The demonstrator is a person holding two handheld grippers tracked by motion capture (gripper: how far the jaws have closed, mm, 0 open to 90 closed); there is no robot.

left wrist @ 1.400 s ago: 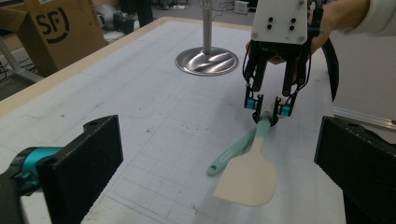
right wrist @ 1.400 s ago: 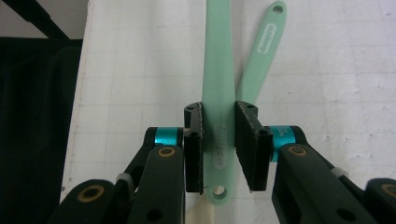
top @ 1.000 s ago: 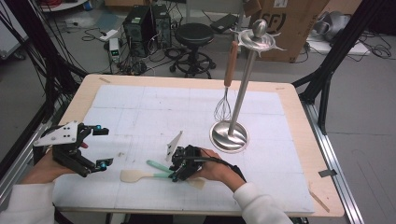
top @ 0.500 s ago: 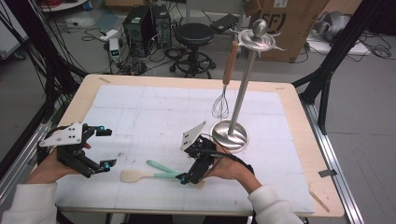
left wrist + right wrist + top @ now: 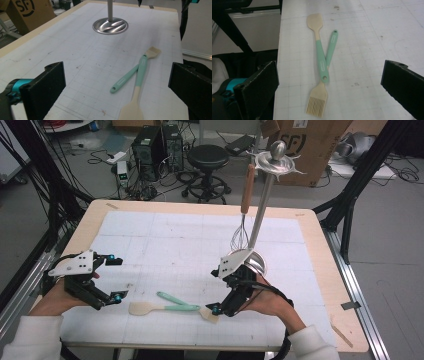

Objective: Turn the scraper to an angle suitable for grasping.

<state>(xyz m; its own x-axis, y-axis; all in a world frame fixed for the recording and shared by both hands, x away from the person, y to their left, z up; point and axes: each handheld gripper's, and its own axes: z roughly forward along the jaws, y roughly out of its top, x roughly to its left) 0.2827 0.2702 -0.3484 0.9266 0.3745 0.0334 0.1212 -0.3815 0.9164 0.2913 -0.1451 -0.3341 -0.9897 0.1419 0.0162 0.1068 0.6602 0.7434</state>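
Observation:
A spatula (image 5: pixel 150 308) with a cream head and a mint handle lies near the table's front edge. A mint-handled pastry brush (image 5: pixel 172 299) lies crossed under it, its cream bristles (image 5: pixel 317 105) towards my right hand. My right gripper (image 5: pixel 216 290) hovers just right of the bristles and above the table. Its jaws have just been opening, and they stand wide with nothing between them. To the left of the spatula head, my left gripper (image 5: pixel 117 278) is open and empty, pointing at the two utensils (image 5: pixel 140 75).
A steel utensil stand (image 5: pixel 252 262) with a round base and a tall pole rises right behind my right gripper. A whisk (image 5: pixel 240 235) with a wooden handle hangs from its top. A white gridded mat (image 5: pixel 175 245) covers the table.
My right gripper has opened and moved up and to the right, away from the brush, which now lies on the mat across the spatula. The left gripper has hardly moved.

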